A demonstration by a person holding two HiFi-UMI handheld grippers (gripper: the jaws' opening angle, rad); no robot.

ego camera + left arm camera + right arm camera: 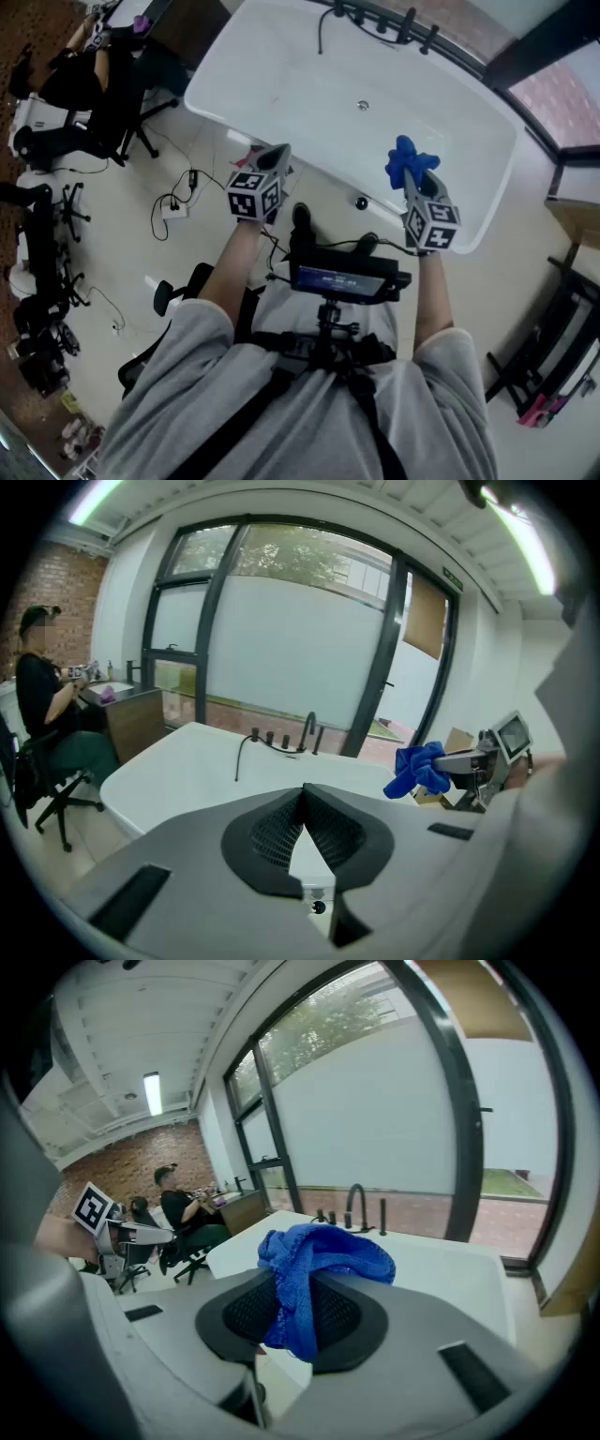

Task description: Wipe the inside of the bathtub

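The right hand-held gripper (413,184) is clenched on a blue cleaning cloth (408,159). The cloth looks soft, light and floppy, best pinched at a bunched fold. The left hand-held gripper (274,157) is closed and empty. The white bathtub (309,66) lies just ahead of both.

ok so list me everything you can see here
bathtub: one, white, in front of the person, by the window
tap set: one, black, on the tub's far rim
drain: one, metal, on the tub floor
cloth: one, blue, bunched in the right gripper's jaws
seated person: one, dark clothes, at a desk at far left
plug strip: one, white, on the floor left of the tub, dark cables round it
screen: one, black, on the person's chest rig
left gripper: one, grey, jaws together on nothing, near the tub's near rim
right gripper: one, grey, shut on the cloth, over the tub's right end
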